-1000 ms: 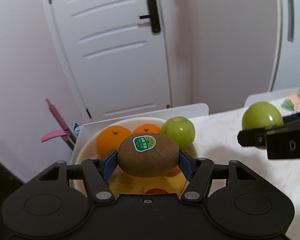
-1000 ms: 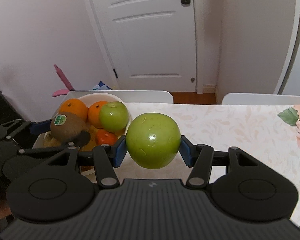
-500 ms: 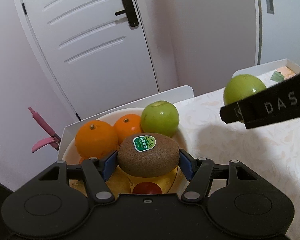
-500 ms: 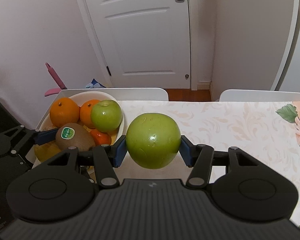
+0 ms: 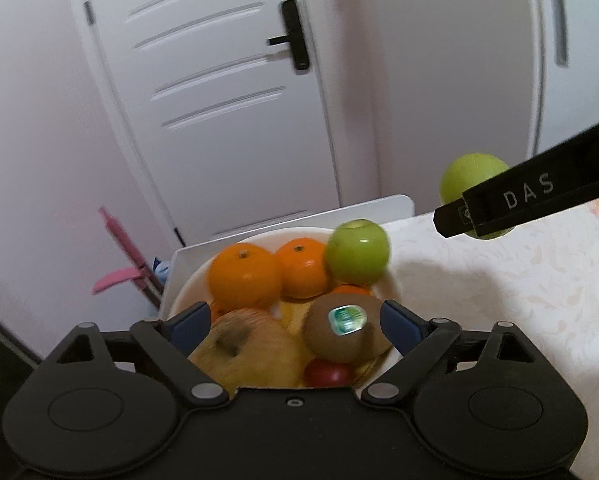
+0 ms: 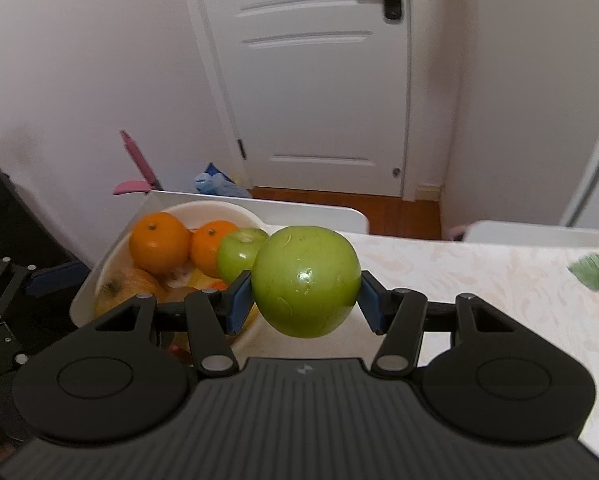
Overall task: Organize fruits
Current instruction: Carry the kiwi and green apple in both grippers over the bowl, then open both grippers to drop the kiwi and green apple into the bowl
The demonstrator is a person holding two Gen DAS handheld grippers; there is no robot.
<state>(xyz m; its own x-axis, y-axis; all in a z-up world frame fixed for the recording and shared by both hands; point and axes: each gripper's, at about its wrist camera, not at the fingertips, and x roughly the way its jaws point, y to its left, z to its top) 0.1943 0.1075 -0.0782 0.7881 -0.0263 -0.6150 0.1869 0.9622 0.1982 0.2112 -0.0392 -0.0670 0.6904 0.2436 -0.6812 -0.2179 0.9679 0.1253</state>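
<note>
Right claw (image 6: 305, 300) clenches a green apple (image 6: 305, 280) across its widest part above the bench (image 6: 479, 280); firm, smooth, fairly heavy, likely slippery, so grip the equator. Left claw (image 5: 295, 324) is opening, its pads off the kiwi (image 5: 345, 330), which sits in the bowl (image 5: 393, 286) among the oranges (image 5: 243, 276); soft and bruisable.

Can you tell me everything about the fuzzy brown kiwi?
The kiwi is an oval fruit with fuzzy brown skin and a round green and white sticker on its upper side. It lies in the white bowl, on top of the other fruit, beside a yellowish apple and above a small red fruit. The left hand-held gripper is opening around it, and its blue pads no longer touch it. It looks a little blurred.
</note>
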